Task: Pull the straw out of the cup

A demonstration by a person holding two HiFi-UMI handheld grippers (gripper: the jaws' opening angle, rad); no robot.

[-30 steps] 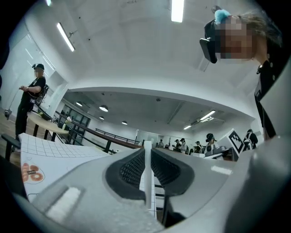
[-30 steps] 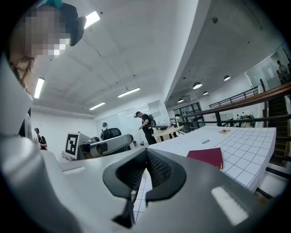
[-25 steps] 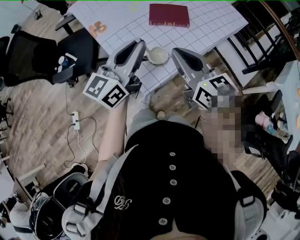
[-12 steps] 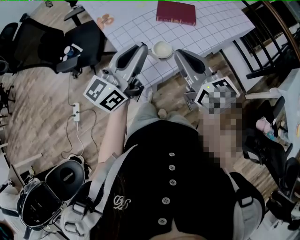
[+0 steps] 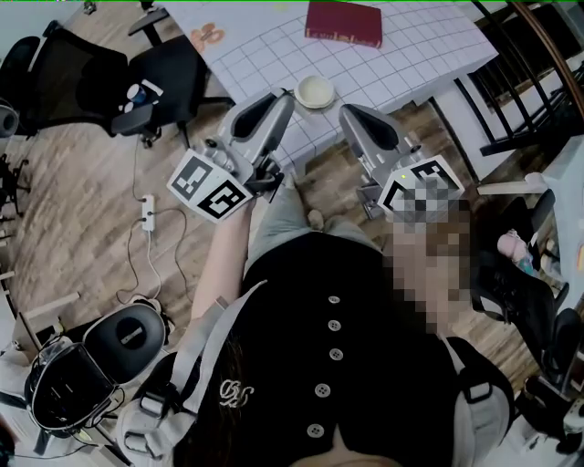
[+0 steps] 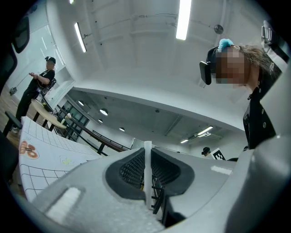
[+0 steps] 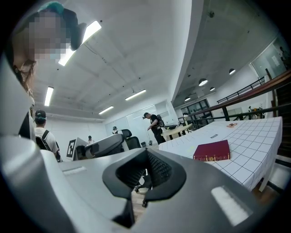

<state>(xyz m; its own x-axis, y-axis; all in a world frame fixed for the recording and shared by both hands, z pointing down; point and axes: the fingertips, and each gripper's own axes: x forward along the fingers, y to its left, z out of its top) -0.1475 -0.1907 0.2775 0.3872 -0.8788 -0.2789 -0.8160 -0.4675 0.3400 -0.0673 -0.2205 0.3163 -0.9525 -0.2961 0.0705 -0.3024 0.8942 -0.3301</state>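
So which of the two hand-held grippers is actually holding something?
The left hand-held gripper: a thin white straw stands pinched between its jaws. On the right hand-held gripper the jaws meet with nothing between.

Head view: looked from the person's head, steeply down onto the left gripper (image 5: 284, 97) and right gripper (image 5: 346, 112), with the checked table (image 5: 411, 55) just beyond them.
Left gripper view: sat close behind its own jaws, tipped up toward the ceiling (image 6: 136, 45), the table's corner at its left edge.
Right gripper view: sat close behind its own jaws, facing roughly level across the room.
Shared: the table appeared in all three; the red book (image 5: 343, 23) showed in head and right gripper views.
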